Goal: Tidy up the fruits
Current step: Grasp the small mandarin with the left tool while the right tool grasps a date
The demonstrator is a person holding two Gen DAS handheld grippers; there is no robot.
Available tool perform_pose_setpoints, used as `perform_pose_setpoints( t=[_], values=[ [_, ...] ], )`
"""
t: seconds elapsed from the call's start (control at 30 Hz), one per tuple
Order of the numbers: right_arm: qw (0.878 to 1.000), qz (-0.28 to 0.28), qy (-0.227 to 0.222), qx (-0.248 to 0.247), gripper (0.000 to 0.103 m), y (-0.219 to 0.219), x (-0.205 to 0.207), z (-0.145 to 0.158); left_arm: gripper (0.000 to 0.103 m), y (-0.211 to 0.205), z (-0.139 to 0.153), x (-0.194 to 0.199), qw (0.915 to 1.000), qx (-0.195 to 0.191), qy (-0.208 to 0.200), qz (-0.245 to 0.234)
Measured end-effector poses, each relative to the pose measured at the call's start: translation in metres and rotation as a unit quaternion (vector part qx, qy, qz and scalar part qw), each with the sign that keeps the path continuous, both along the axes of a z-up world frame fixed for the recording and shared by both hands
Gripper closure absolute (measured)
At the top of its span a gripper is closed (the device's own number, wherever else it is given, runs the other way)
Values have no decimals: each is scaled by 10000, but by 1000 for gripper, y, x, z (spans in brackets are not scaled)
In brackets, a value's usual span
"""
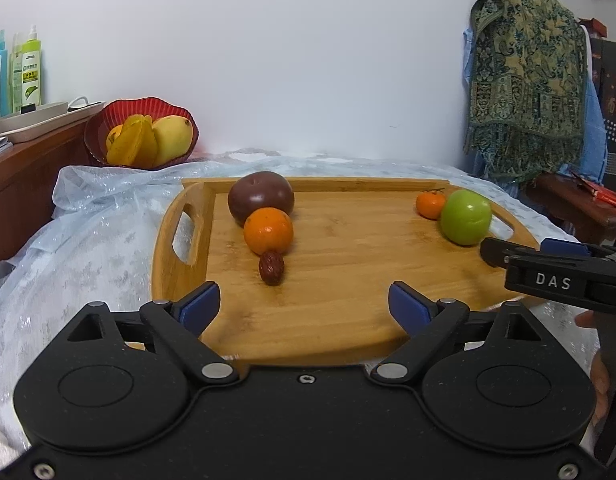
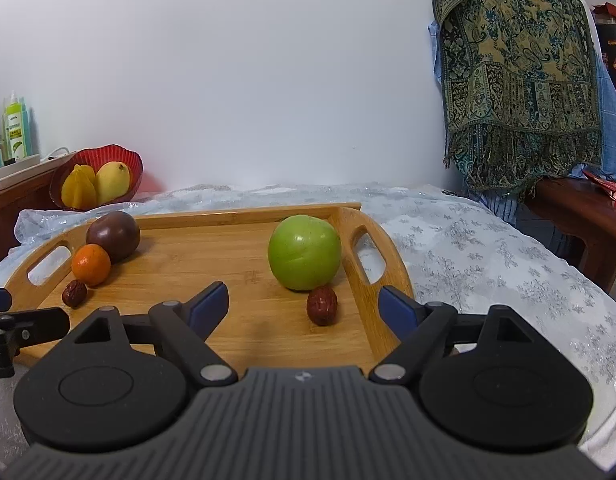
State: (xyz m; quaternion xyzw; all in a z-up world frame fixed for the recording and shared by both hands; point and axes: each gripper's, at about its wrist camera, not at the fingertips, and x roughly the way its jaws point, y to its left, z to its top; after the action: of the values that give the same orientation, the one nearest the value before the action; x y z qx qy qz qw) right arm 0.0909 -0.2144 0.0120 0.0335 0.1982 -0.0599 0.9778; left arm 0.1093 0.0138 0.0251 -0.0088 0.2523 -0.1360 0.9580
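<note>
A bamboo tray (image 1: 347,320) w/ cut-out handles lies on a pale blue, snowflake-patterned cloth (image 2: 487,248). Everything below is placed relative to that tray.

Toward the tray's left end, three fruits sit in a touching row running from back to front: a dark purple round fruit (image 1: 261,196) at the back, an orange (image 1: 268,230) in front of it, then a small wrinkled red date (image 1: 271,267) nearest the camera. Toward the tray's right end, by the handle, sits a green apple (image 2: 304,252). In the left wrist view a small tangerine (image 1: 430,204) w/ a stem sits just beside the apple, on its far side; the right wrist view doesn't show it. In the right wrist view a second red date (image 2: 322,305) lies just in front of the apple, at or nearly touching its base.

The left gripper (image 1: 304,304) hovers over the tray's near edge, blue-padded jaws spread wide, nothing between them; the first date lies ahead of the gap. The right gripper (image 2: 304,300) is over the tray's right part, jaws also spread wide and holding nothing; the second date lies just ahead, between the fingertips' line and the apple.

Behind the tray's left corner, a red bowl (image 1: 108,116) holds a mango, a starfruit & another yellow fruit. Beyond the tray's right end, a patterned green shawl (image 2: 519,72) hangs against the wall.
</note>
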Motion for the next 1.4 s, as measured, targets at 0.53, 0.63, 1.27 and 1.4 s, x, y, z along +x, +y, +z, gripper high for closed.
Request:
perform_pose_setpoints(
  t=[0.53, 0.63, 1.27, 1.4],
  values=[
    [9997, 107, -171, -101, 12, 5, -57, -9, 9, 0, -7, -49, 9996, -166, -162, -132],
    [9998, 113, -159, -102, 12, 7, -68, -12, 9, 1, -10, -55, 9996, -200, -129, -124],
    [9993, 151, 104, -316, 24, 28, -111, -36, 7, -9, -27, -98, 9992, -181, -229, -264],
    [9994, 146, 90, -294, 37, 29, -114, -37, 7, -11, -29, -102, 9990, -182, -250, -319]
  ],
)
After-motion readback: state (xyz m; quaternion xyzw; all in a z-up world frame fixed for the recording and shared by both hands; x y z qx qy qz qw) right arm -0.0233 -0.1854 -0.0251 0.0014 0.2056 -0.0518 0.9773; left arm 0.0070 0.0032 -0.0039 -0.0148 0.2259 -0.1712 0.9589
